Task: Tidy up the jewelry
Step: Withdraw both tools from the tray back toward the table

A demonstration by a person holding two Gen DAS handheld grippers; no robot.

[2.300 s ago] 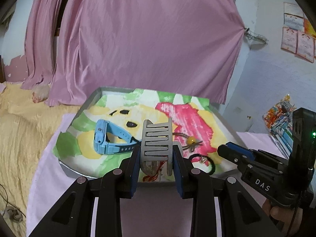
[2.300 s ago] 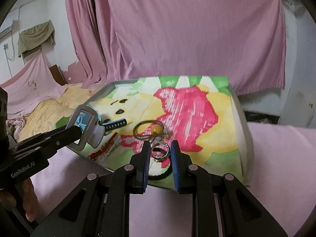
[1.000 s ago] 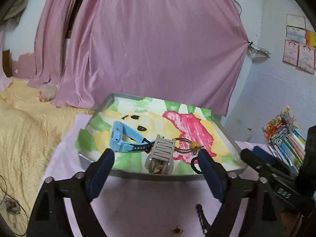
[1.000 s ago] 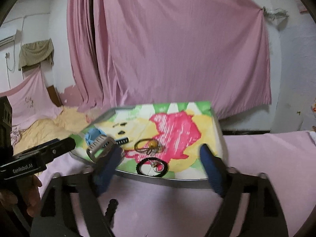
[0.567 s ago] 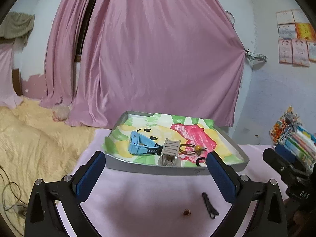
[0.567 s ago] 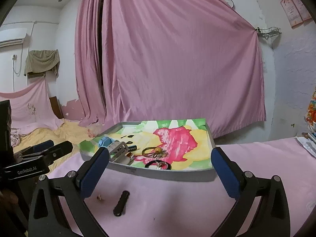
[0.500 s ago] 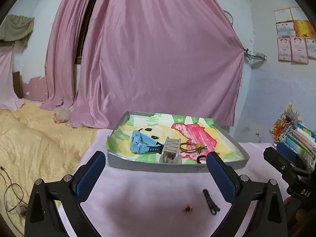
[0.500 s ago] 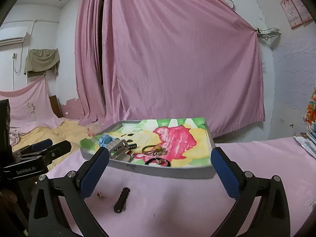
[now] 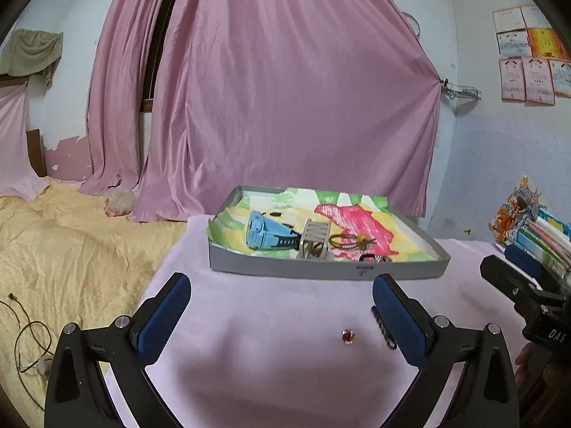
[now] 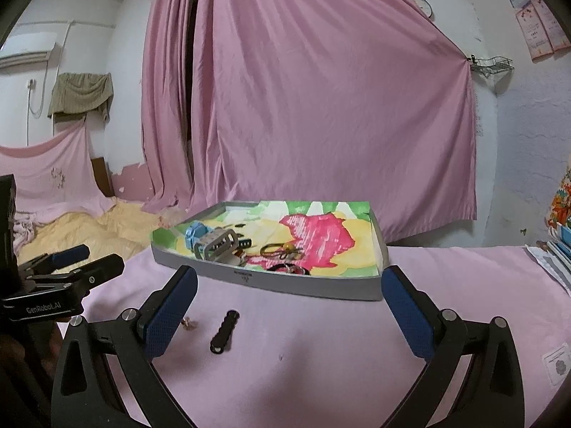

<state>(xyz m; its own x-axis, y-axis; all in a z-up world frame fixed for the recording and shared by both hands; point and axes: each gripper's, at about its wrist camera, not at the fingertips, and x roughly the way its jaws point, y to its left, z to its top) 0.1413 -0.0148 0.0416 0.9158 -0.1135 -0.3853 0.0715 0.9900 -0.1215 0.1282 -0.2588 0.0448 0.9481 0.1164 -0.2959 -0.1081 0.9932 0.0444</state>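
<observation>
Both my tongs, left [image 9: 278, 315] and right [image 10: 285, 312], gape empty. Ahead sits the tray [image 9: 321, 271]; a black hair clip [image 10: 223, 331] and small bead [image 9: 347, 336] lie nearer, easily knocked aside.

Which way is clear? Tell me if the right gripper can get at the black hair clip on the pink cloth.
Probably yes. The right gripper is open, and the black hair clip lies alone on the pink cloth just before its left finger, with nothing over it.
</observation>
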